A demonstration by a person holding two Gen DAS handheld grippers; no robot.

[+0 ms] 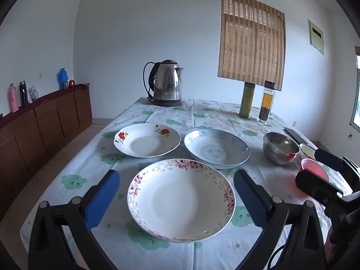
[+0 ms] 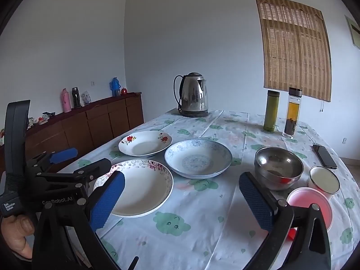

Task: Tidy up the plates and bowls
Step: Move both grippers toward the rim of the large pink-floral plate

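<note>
White walls and a cloud-printed tablecloth (image 1: 157, 117) frame the start; nothing is gathered yet. Spread wide and empty, the left gripper (image 1: 176, 199) hovers over the pink-flowered white plate (image 1: 181, 200) at lower centre. Equally spread, the right gripper (image 2: 182, 201) holds nothing, with the stacked steel bowls (image 2: 279, 168) at right. Beyond lie the red-flowered plate (image 1: 147, 140) and blue-patterned plate (image 1: 216, 148). Next, I judge: descend and pinch a rim.
</note>
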